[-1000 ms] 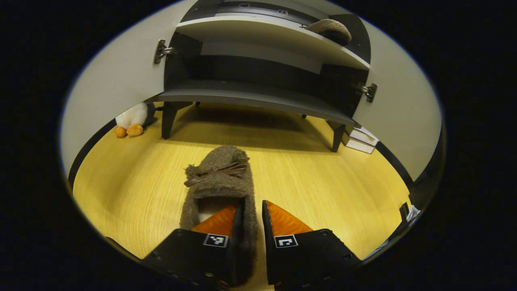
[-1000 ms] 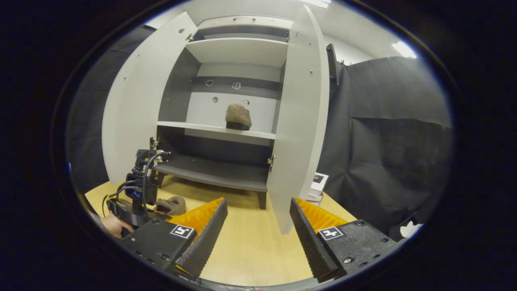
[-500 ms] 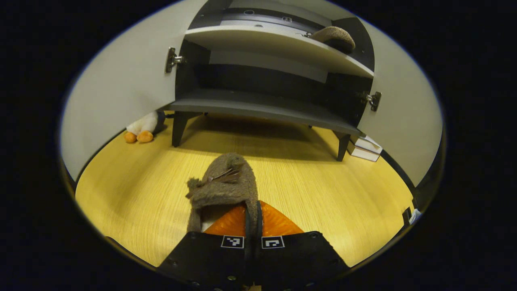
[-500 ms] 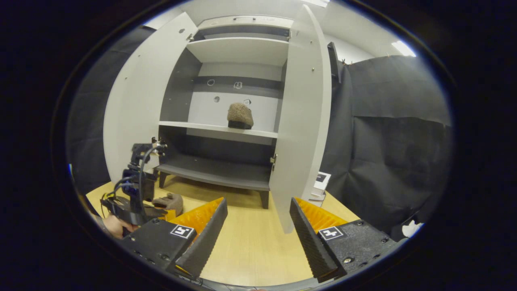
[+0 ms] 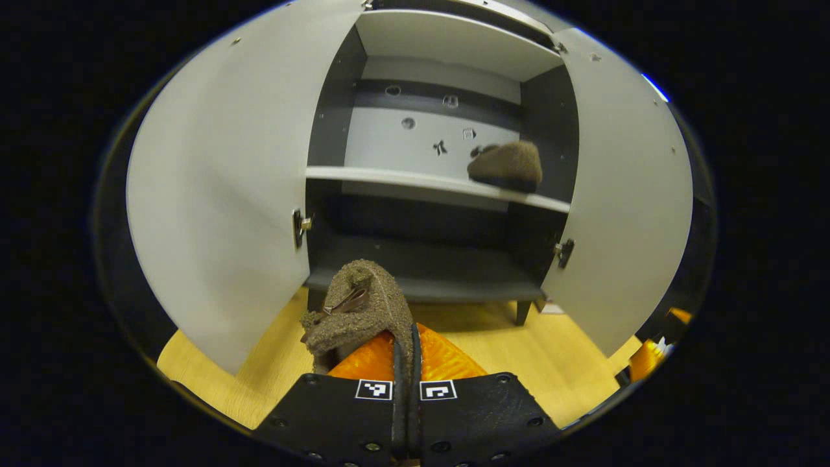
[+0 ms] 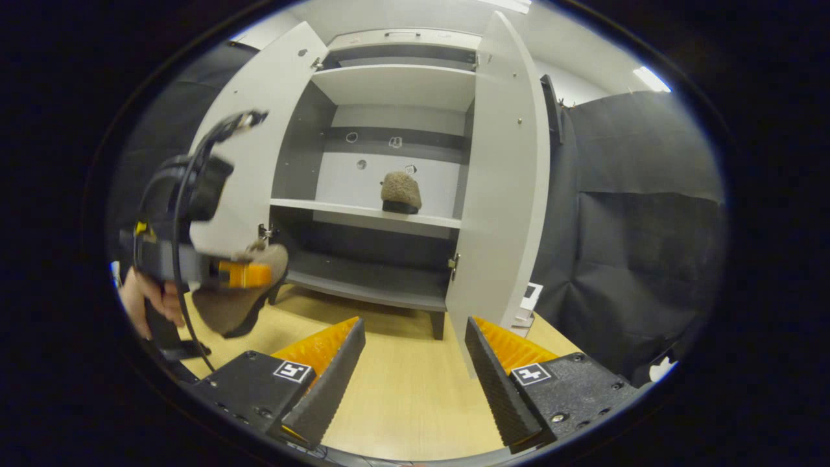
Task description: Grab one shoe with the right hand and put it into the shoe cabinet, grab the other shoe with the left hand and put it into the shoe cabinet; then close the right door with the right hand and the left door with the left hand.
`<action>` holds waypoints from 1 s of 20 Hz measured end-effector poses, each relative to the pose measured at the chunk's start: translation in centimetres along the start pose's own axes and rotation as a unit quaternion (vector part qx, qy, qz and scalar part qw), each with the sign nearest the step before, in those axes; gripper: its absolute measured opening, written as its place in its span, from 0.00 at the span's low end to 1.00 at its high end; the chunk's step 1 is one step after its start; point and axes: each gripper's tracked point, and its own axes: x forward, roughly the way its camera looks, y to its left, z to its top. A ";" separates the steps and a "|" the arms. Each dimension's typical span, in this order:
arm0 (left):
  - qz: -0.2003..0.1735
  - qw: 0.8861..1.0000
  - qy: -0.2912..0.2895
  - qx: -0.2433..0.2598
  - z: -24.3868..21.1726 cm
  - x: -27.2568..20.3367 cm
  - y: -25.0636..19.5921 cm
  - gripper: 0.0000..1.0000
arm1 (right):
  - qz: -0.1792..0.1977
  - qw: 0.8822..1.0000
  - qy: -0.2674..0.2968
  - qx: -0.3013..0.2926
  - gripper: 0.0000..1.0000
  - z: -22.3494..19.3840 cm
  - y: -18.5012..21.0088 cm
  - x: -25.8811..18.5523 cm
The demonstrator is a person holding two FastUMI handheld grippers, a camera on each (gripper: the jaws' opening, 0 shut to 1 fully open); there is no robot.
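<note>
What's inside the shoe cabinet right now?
One brown fuzzy slipper sits on the middle shelf of the shoe cabinet, toward its right side. The lower shelf looks bare; its left front corner is hidden behind the left gripper and the other slipper it holds.

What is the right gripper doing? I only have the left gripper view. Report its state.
Observer: The right gripper is open and holds nothing, low over the floor.
Operator: Tell me whether my shoe is clear of the floor.
Observer: Yes. In the right gripper view the shoe hangs from the left gripper, above the floor and in front of the left door.
Operator: Say what stands beyond the right door.
Observer: A black cloth hangs just past the right door.
</note>
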 end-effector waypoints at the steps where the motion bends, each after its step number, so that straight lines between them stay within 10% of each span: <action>1: -0.006 1.000 -0.020 -0.003 2.9 0.6 -0.5 0.01 | 0.003 1.000 -0.002 0.002 0.97 0.0 0.2 -0.1; 8: 0.000 0.996 -0.089 0.023 18.1 7.6 -1.9 0.01 | -0.005 1.000 -0.004 0.014 0.97 0.0 -0.3 -0.5; 20: -0.015 0.993 0.112 0.030 17.7 23.3 -2.1 0.01 | -0.040 0.999 0.018 0.023 0.96 -1.4 -2.9 -0.9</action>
